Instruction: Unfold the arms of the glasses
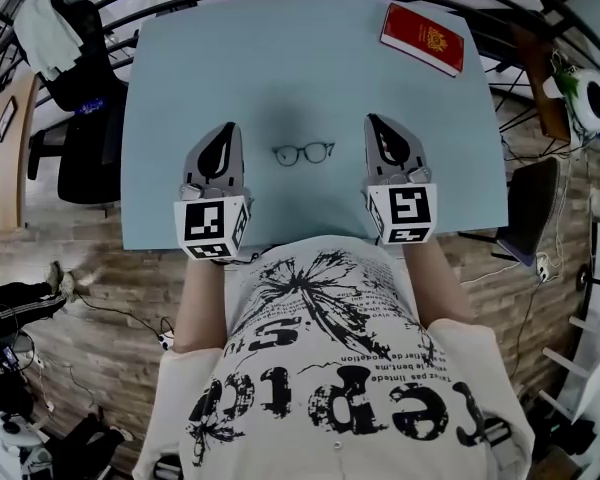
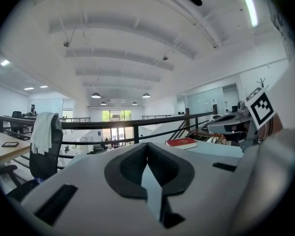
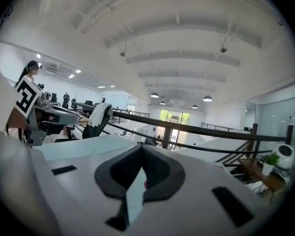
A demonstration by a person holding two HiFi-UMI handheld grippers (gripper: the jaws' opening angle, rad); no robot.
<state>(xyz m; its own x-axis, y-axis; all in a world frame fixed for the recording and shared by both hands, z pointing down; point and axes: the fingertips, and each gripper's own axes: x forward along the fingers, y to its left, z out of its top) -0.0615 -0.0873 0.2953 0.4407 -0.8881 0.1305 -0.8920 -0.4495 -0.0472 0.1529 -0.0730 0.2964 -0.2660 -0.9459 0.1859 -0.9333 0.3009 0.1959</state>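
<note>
Glasses (image 1: 303, 153) sit on the pale blue counter (image 1: 280, 58), lenses facing you, between your two grippers and apart from both. The frame is too small in the head view to tell whether its arms are folded in or swung out.

The left gripper (image 1: 226, 130) and the right gripper (image 1: 374, 122) both have their fingers pressed together with nothing between them. If you go to the frame like that, I judge you would shove it instead of taking it: it looks light and thin, and the counter looks smooth, so it could skate or spin away. A pinch on a lens or a hinge could also twist it.

Only the head view shows the glasses. Both gripper views look almost level, past their closed fingers (image 2: 130, 168) to the railing and hall. The left gripper view catches the red book (image 2: 182, 142) and the other gripper, so you have no close sight of the frame.
</note>
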